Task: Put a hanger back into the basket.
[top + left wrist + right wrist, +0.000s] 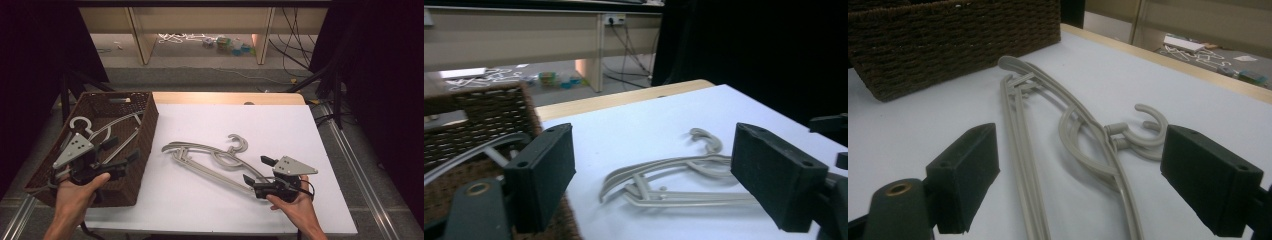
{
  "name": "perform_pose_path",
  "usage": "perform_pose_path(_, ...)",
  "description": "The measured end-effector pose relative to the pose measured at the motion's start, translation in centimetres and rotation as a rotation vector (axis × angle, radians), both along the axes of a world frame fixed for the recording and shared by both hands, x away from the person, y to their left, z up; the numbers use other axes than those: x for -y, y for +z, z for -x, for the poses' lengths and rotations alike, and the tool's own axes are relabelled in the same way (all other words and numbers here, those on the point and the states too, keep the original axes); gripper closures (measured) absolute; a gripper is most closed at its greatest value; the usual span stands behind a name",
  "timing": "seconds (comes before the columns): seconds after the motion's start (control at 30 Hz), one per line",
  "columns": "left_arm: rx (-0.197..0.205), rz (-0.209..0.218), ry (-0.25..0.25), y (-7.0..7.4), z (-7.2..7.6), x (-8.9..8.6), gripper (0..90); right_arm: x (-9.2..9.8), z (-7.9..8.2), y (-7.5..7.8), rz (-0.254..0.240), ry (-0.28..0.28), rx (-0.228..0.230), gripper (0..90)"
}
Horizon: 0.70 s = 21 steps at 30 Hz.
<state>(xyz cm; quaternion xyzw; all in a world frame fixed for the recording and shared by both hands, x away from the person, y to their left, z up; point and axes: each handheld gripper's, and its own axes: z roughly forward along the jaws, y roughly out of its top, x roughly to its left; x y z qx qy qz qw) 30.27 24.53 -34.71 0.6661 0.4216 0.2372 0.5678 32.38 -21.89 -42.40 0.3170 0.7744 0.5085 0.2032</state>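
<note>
On the white table top (210, 210), just right of the dark brown woven wicker basket (145, 135), lie grey plastic clothes hangers (210, 160) stacked one on another, their hooks curling away from the basket and their long bars running towards the table's near right corner. The right gripper (256, 171) rests at the end of those hangers farthest from the basket; the right gripper view (1073, 165) shows its black jaws standing wide apart with the hangers' bars passing between them on the table, the pads touching nothing. The right hand (295, 205) holds it from the near edge of the table.

Inside the basket lies another grey plastic hanger (107, 127), its pale hook towards the basket's far left corner. The left gripper (121, 150) hangs over the basket's near right part, held by the left hand (75, 192), jaws spread wide and empty. In the left gripper view (649, 180) the basket's wall sits at the left and the hangers on the table lie beyond the open jaws
</note>
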Motion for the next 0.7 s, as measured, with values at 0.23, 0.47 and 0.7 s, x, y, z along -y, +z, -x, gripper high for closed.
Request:
perform_pose_path(0.23, 0.054, 0.009, -0.006, -1.2, 0.5, 1.1, 16.6, 0.0, 0.0, -0.1, -0.008, 0.008, 0.005, 16.4)
perform_pose_path(0.47, 0.062, 0.022, -0.028, -2.7, 0.7, 2.1, 16.6, -0.2, 0.2, -0.1, -0.01, 0.008, 0.006, 16.3)
perform_pose_path(0.7, 0.082, -0.008, -0.067, -3.9, 1.4, 3.6, 16.6, -0.6, -0.1, -0.3, -0.005, 0.03, -0.005, 16.3)
